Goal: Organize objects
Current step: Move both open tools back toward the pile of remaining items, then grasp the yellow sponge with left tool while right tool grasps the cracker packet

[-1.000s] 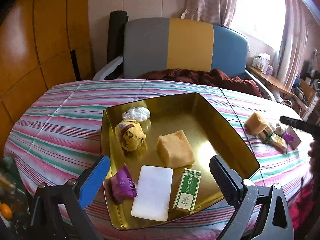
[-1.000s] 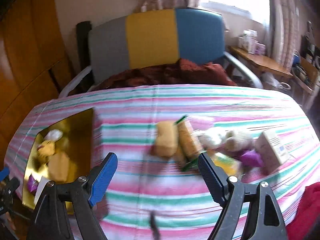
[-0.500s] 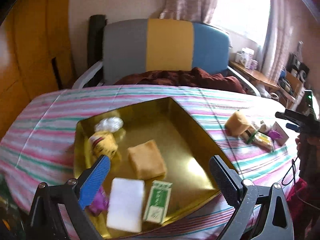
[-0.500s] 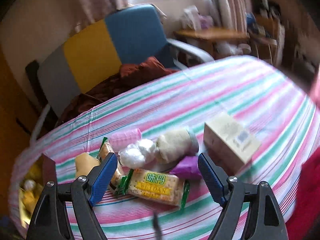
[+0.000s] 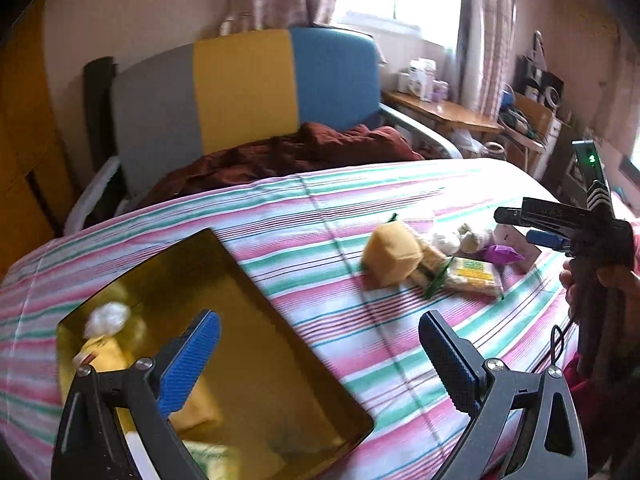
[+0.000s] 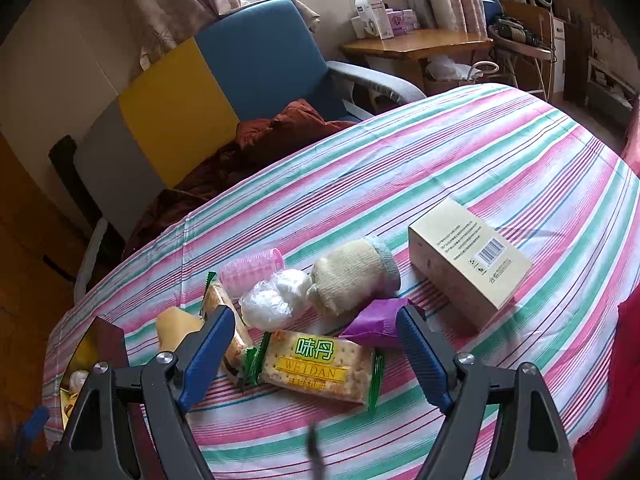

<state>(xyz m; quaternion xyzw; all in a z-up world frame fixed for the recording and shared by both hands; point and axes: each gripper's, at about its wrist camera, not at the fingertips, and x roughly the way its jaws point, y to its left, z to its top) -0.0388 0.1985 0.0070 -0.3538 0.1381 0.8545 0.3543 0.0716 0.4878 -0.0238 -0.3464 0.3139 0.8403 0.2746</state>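
R gripper (image 6: 316,354) hung spread, empty, over cracker pack (image 6: 318,366) in the loose pile, well right of gold tray (image 5: 256,344). Pick step, I'd say (pack lay flat): next needs descent + clamp. L gripper (image 5: 320,360) spread, empty, at tray's right edge.

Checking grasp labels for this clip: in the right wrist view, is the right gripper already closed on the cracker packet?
No. The right gripper stands wide open, and the cracker packet lies untouched on the striped cloth between its fingers.
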